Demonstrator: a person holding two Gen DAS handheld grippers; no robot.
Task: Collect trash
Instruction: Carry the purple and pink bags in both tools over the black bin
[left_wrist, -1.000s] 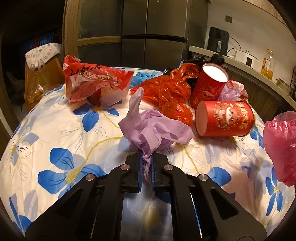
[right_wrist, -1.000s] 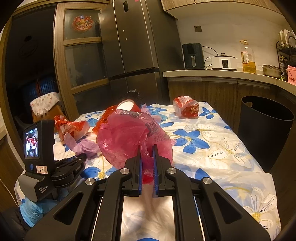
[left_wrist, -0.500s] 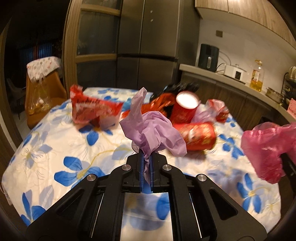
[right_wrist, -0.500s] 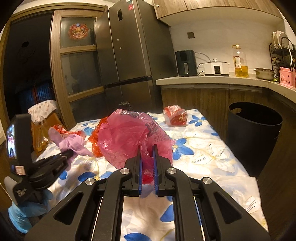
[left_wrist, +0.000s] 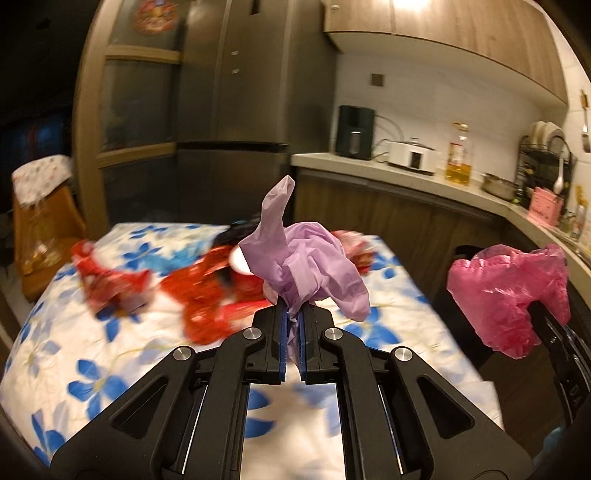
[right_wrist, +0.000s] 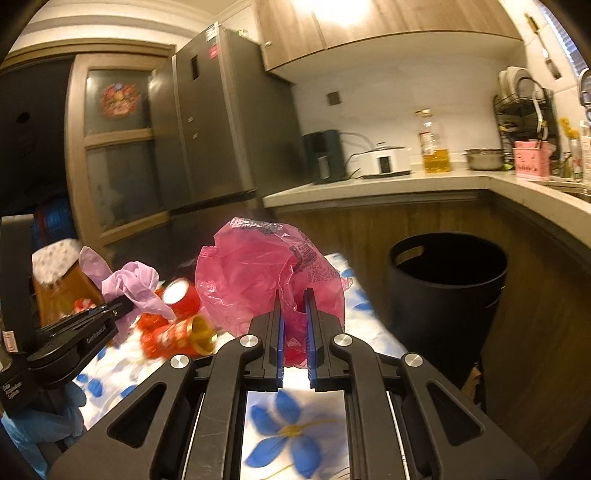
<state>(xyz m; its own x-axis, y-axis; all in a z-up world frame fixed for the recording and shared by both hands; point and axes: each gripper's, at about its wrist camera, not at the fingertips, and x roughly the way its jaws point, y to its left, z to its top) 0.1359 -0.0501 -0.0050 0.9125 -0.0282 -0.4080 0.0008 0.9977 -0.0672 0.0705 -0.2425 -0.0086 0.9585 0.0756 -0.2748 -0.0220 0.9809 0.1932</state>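
You grip a purple glove (left_wrist: 306, 266) in the left jaws, a pink bag (right_wrist: 266, 273) in the right; carry both over the bin (right_wrist: 447, 291) ahead-right, then release.

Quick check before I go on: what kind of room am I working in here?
Most likely a home kitchen: a tall fridge, a counter holding a cooker and oil bottle, and a dish rack in the corner. You are at a table with a flowered cloth.

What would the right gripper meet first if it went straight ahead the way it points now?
Apart from the pink bag the right gripper holds, probably the flowered table, just left of the black bin; depth is unclear.
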